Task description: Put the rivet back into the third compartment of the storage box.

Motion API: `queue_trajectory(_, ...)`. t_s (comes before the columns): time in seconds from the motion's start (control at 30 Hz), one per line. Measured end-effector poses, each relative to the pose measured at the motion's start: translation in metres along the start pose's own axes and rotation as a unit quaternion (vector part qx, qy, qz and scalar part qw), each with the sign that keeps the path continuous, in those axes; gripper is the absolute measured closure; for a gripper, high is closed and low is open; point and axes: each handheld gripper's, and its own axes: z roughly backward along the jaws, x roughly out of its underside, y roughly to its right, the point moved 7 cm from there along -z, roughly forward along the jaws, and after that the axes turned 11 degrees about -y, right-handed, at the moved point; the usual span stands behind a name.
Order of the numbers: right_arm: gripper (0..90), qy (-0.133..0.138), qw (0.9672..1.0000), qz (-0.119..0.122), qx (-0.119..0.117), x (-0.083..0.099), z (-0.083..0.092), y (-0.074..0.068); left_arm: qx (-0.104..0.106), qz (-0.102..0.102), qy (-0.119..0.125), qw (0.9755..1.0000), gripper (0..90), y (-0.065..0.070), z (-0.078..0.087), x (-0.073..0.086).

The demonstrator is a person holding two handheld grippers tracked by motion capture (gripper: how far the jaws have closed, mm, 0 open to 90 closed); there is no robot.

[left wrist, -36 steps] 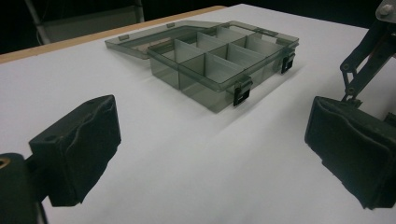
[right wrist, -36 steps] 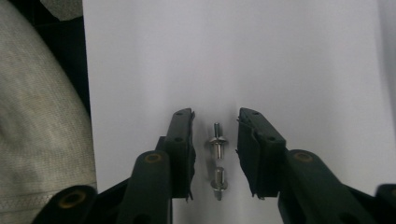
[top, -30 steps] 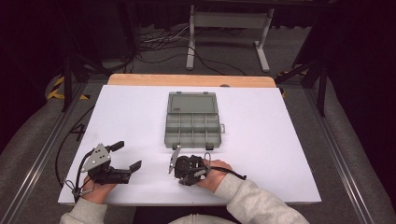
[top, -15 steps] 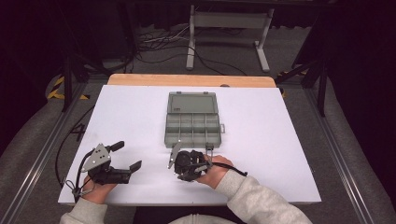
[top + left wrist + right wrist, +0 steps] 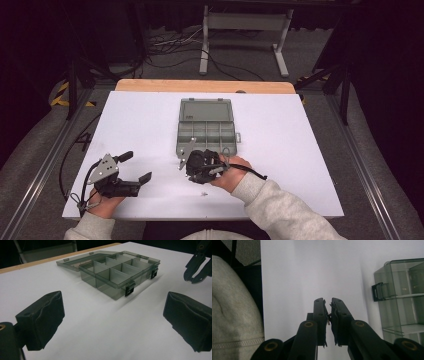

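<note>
- The right gripper is in the person's right hand, lifted a little above the white table.
- In the right gripper view its two black jaws are squeezed nearly together, with only a thin slit between them.
- A tiny brass-coloured thing is pinched between the pads. It is too small to tell what it is.
- Just past the tips of the right gripper is the box. It is see-through grey, with little walls inside that cut it into small rooms.
- The near edge of the box has two dark clips, and one clip shows beside the right gripper in its own view.
- The lid of the box is open and lies flat on the table behind it.
- On the table just behind the right gripper, toward the person, lies a tiny speck.
- The left gripper is in the left hand, well apart from the box and to the side of the right gripper.
- Its jaws are spread wide, with nothing but bare table between them.
</note>
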Motion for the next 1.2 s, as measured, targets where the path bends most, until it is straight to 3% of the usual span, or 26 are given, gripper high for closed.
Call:
queue_trajectory(0.47,82.2,0.015,0.9996,-0.007,0.023,-0.005,0.028,0.022,-0.001,-0.001,0.000,1.0000,4.1,-0.001,0.000,0.000)
queue_trajectory(1.2,82.5,0.041,0.9957,-0.061,0.057,0.002,0.052,0.076,-0.001,0.004,-0.004,1.0000,4.1,-0.002,0.000,0.001)
